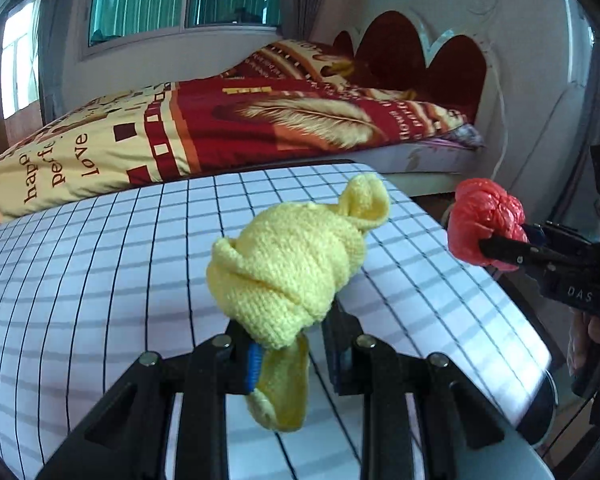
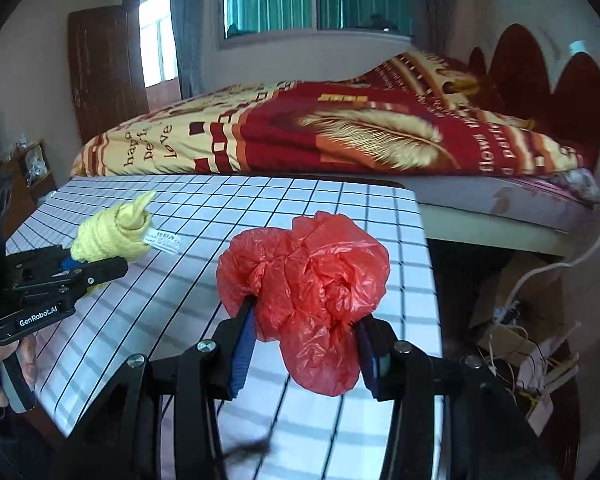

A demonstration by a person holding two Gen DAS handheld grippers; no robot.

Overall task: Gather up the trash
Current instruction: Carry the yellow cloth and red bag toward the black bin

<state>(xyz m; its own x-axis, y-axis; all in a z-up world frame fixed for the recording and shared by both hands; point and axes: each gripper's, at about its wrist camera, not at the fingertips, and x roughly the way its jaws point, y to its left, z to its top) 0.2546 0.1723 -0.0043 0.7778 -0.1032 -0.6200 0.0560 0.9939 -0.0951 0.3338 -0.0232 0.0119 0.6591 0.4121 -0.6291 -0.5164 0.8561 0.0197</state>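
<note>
left claw clamped on knotted yellow knit cloth held above checked tabletop, right claw gripping crumpled red plastic bag over tabletop's right edge, small white label apparently lying flat on tabletop, bed behind

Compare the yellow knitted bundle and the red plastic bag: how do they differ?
The yellow knitted bundle is soft knotted yarn fabric; the red plastic bag is thin, shiny, crumpled film. The bundle sits in the left gripper, the bag in the right gripper. Both are balled up and held above the checked table.
</note>
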